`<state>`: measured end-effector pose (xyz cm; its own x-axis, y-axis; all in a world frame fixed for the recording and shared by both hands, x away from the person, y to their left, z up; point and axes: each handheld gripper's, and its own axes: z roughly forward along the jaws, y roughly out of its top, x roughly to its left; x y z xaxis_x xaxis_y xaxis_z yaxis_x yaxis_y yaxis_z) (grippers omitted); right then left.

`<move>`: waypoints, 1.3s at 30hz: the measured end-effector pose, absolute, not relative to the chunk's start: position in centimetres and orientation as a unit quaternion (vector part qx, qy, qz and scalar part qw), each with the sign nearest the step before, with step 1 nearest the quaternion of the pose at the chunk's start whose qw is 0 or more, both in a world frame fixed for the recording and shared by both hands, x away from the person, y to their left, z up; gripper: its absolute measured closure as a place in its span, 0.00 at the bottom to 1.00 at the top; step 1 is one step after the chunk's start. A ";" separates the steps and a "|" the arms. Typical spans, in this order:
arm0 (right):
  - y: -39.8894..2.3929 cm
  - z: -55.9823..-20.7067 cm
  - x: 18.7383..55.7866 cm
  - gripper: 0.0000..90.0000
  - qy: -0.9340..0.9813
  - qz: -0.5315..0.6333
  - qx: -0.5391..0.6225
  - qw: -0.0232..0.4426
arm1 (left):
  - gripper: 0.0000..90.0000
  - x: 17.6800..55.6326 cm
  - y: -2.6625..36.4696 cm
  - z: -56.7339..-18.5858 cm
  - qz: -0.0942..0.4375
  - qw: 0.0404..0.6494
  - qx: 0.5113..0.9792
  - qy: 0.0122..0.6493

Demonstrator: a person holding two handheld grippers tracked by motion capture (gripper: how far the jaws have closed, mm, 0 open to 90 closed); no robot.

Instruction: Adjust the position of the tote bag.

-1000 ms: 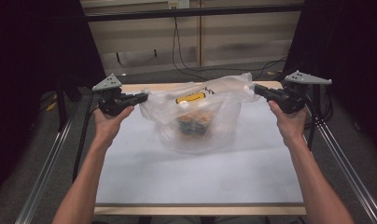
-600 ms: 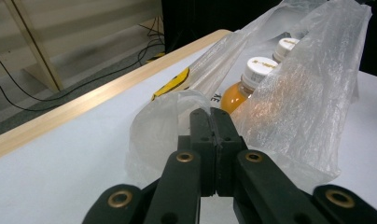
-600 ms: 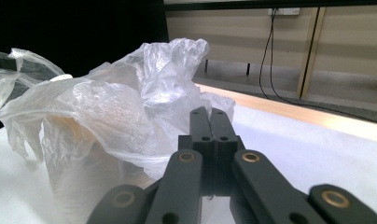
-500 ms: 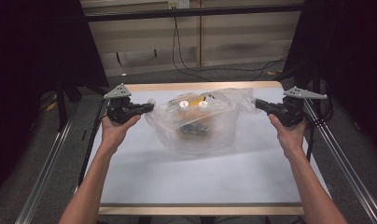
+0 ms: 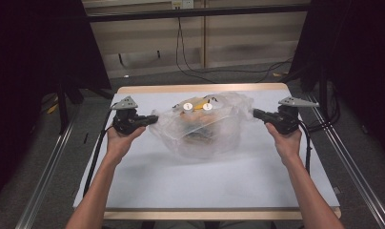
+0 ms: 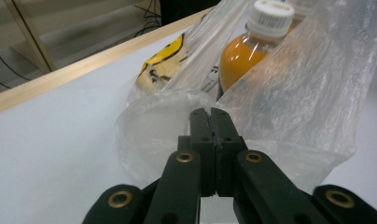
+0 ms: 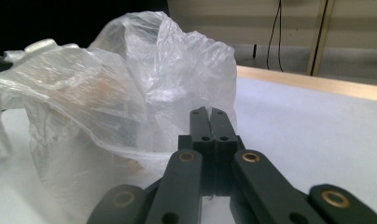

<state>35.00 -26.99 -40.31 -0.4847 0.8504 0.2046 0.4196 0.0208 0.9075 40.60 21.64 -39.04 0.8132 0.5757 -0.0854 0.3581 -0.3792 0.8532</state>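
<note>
A person's two forearms reach in over the white tabletop (image 5: 181,186), each hand carrying a tool: the left tool (image 5: 151,119) and the right tool (image 5: 258,113) are both clamped fully together, each pinching an edge of a clear plastic bag (image 5: 205,131) that sits between them toward the far half of the tabletop. In the left gripper view the jaws meet flat on a fold of film, and just beyond stands an orange-filled bottle (image 6: 245,56) with a white cap, beside a yellow-printed packet (image 6: 161,65); from above, two white caps (image 5: 197,107) show side by side inside the bag. The thin film looks the weak point: it appears likely to slide out of so narrow a pinch, or stretch and tear, should the hands pull apart or lift unevenly under the weight of the drinks. A slack release on one side could let the bag slump and the upright bottles topple against the packet. Farther back, the wooden rim (image 5: 200,88) of the tabletop lies close behind the bag, so a forward nudge might send the load over that edge toward the cables on the floor.
</note>
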 end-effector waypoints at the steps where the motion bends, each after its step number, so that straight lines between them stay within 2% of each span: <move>1: -27.1 -40.8 35.0 1.00 0.686 0.519 0.467 0.204 | 1.00 40.6 21.8 -39.3 0.113 0.480 0.821 0.286; 5: -27.6 -42.0 34.9 1.00 0.681 0.519 0.481 0.189 | 1.00 40.3 22.4 -40.3 0.100 0.496 0.810 0.294; 12: -28.3 -44.4 34.3 1.00 0.683 0.514 0.488 0.175 | 1.00 39.7 22.2 -42.2 0.115 0.464 0.826 0.298; 20: -28.3 -45.2 34.2 1.00 0.690 0.497 0.496 0.175 | 1.00 39.3 22.6 -45.0 0.093 0.470 0.822 0.309; 25: -28.0 -46.2 34.4 1.00 0.711 0.470 0.497 0.165 | 1.00 39.4 23.1 -45.3 0.104 0.449 0.832 0.309; 39: -28.6 -47.7 34.5 1.00 0.740 0.420 0.501 0.161 | 1.00 39.7 23.7 -47.6 0.088 0.410 0.850 0.320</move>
